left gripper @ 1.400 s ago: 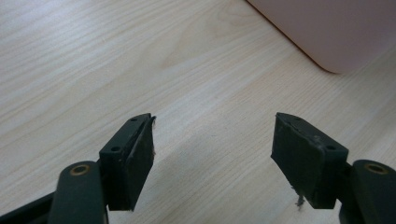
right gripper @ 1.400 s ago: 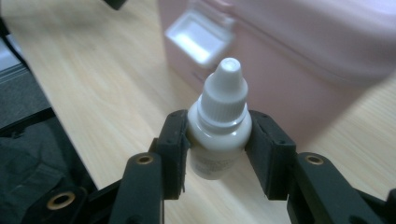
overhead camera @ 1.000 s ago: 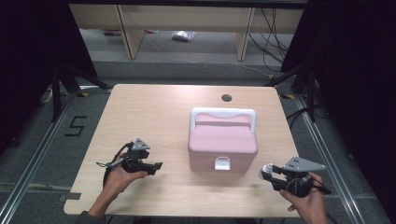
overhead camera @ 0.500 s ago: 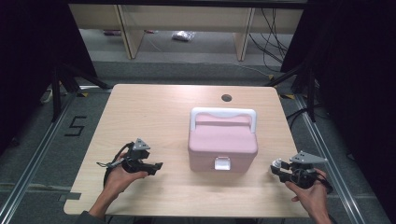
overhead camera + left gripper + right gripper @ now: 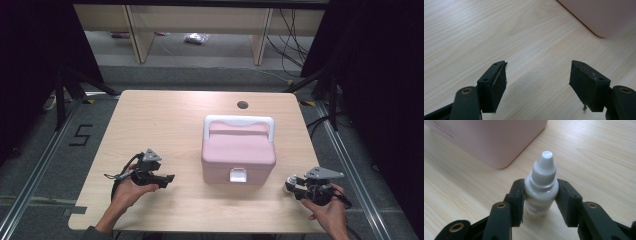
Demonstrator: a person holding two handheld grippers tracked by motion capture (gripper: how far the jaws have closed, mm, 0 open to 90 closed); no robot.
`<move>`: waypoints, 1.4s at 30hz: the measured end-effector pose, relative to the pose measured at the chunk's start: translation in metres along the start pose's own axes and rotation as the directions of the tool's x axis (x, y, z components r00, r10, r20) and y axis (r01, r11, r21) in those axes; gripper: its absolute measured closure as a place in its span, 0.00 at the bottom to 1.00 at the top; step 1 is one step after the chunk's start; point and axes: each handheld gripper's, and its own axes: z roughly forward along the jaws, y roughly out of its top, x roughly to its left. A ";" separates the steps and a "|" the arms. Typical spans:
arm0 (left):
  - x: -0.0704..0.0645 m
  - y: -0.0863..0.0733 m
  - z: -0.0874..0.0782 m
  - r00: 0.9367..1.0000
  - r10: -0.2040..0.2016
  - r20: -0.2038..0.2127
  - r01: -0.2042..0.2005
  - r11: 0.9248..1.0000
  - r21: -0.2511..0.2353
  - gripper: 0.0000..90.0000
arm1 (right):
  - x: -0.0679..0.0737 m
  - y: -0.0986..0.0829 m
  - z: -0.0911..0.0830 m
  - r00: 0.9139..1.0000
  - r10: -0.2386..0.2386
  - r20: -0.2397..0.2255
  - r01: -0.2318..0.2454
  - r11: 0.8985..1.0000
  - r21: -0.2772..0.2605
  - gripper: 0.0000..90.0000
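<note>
A pink box (image 5: 239,154) with a white handle and a white front latch sits shut at the table's middle right. My right gripper (image 5: 292,185) is near the front right edge, shut on a small white dropper bottle (image 5: 541,187); the bottle's capped tip points toward the pink box (image 5: 491,137). The bottle (image 5: 289,185) shows as a white speck at the jaws. My left gripper (image 5: 169,178) rests on the table at the front left, open with nothing between its jaws. A corner of the pink box (image 5: 599,15) lies ahead of it to the right.
A light wooden table (image 5: 165,125) has a round cable hole (image 5: 242,105) near its far edge. Dark curtains flank both sides. Metal rails run along the floor, and a "5" mark (image 5: 80,135) is on the floor at left. Shelving legs stand beyond the table.
My right gripper has dipped toward the front edge and come back slightly left, still holding the bottle. The left gripper and the box have not moved.
</note>
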 end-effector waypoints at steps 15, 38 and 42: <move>0.000 0.000 0.000 1.000 0.001 0.005 -0.001 1.000 -0.002 0.32 | 0.007 -0.006 0.001 0.999 -0.036 0.023 0.036 0.999 0.005 0.66; -0.003 0.036 -0.029 0.995 0.052 0.087 -0.049 0.998 -0.032 0.29 | 0.008 0.000 -0.021 1.000 -0.004 0.003 0.004 0.984 -0.178 0.38; -0.005 0.048 -0.032 0.990 0.081 0.112 -0.080 0.997 -0.014 0.28 | 0.008 0.001 -0.021 1.000 -0.003 0.002 0.003 0.985 -0.173 0.37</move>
